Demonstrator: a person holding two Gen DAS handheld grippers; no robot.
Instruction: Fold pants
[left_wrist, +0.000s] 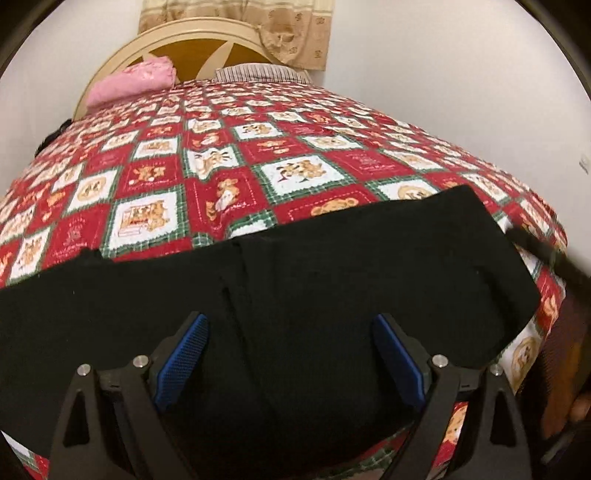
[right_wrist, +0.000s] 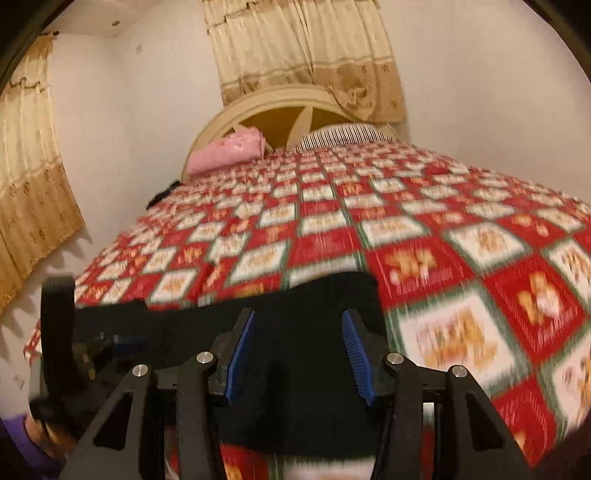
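Observation:
Black pants (left_wrist: 332, 266) lie flat across the near end of the bed, on a red patchwork quilt (left_wrist: 207, 177) with bear prints. My left gripper (left_wrist: 290, 319) hovers over the middle of the pants, blue pads wide apart and nothing pinched between them. In the right wrist view, my right gripper (right_wrist: 299, 314) hangs over the right end of the pants (right_wrist: 325, 291). Its pads stand about half apart with no fabric gripped; the picture is blurred by motion. The left tool (right_wrist: 92, 343) shows at the left edge, held by a hand with a purple sleeve (right_wrist: 22, 435).
A pink pillow (left_wrist: 136, 81) and a striped pillow (left_wrist: 258, 74) lie at the far end against a rounded headboard (right_wrist: 280, 110). Beige curtains (right_wrist: 306, 55) hang behind it and on the left wall. The quilt drops off the bed's edge at the right (left_wrist: 546, 314).

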